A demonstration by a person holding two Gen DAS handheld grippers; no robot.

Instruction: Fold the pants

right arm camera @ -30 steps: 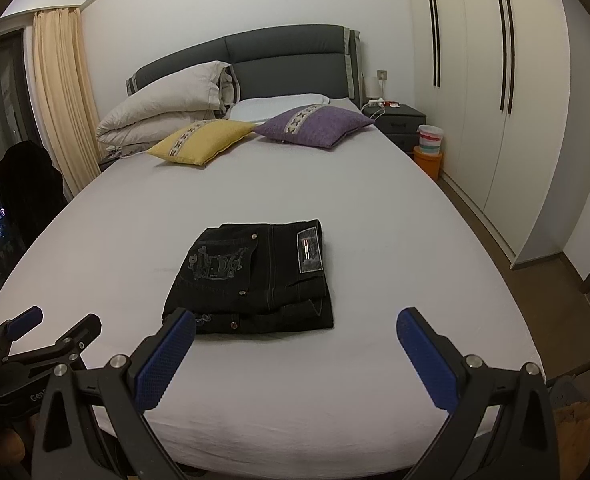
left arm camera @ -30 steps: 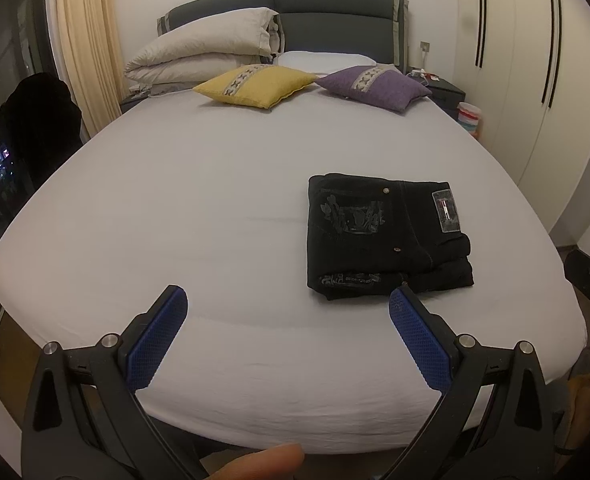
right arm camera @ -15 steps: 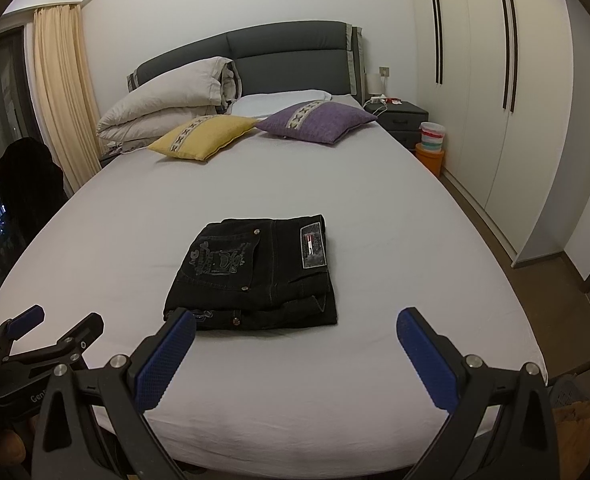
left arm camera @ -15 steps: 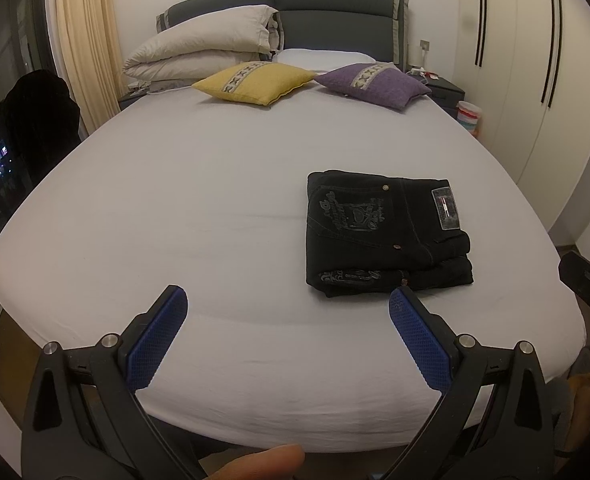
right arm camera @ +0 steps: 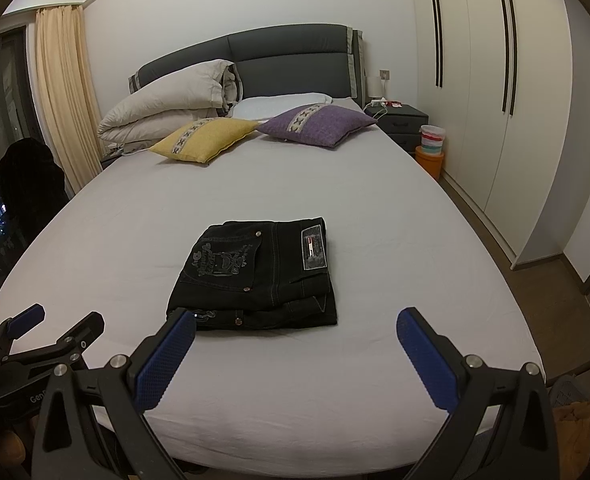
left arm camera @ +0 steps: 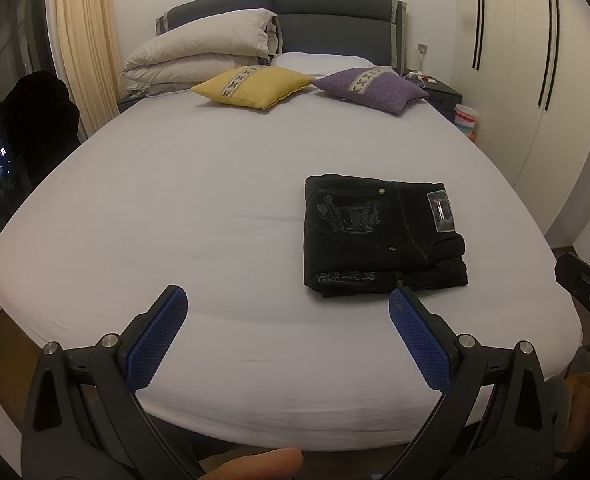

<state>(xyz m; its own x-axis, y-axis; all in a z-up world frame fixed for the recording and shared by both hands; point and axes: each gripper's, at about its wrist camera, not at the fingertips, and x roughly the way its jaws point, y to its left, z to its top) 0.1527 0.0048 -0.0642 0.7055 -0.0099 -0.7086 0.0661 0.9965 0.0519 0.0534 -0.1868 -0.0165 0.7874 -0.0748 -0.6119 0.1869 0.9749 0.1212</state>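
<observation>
We are holding both the left tool (left arm camera: pixel 288 312) and right tool (right arm camera: pixel 296 330) spread wide and empty off the bed's (left arm camera: pixel 175 208) foot, leaving the folded pants (right arm camera: pixel 255 276) lying squarely there, judging it best undisturbed.

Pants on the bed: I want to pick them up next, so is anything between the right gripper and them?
Nothing visible. The right gripper is open with only bare sheet between it and the folded black pants.

black pants (left arm camera: pixel 379 236) (right arm camera: pixel 255 276), folded into a compact stack, flat on bed
</observation>
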